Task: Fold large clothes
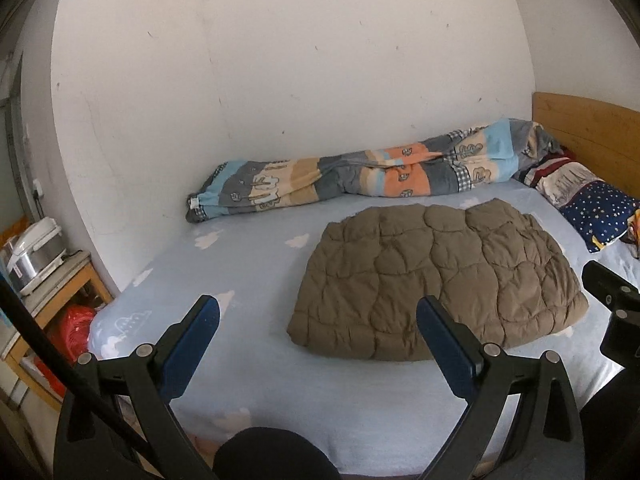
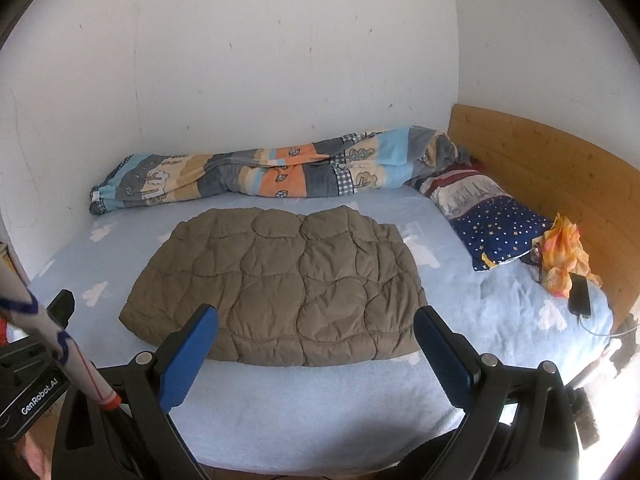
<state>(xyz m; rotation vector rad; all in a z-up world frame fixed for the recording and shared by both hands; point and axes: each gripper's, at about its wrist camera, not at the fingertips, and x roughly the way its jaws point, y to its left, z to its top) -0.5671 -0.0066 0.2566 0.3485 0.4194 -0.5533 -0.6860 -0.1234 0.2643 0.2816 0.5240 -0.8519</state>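
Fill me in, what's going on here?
A person holds a two-finger tool in each hand over a bed with a light blue cloud-print sheet. A brown quilted puffy garment lies on it as a compact folded-looking slab. The left tool and right tool are both open, back near the bed's edge, touching nothing. A rolled patchwork duvet lies along the wall.

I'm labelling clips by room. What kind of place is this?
Most likely a small bedroom. A bed with a wooden headboard stands against a white wall, with a pillow and a rolled quilt on it. A brown padded garment lies on it.
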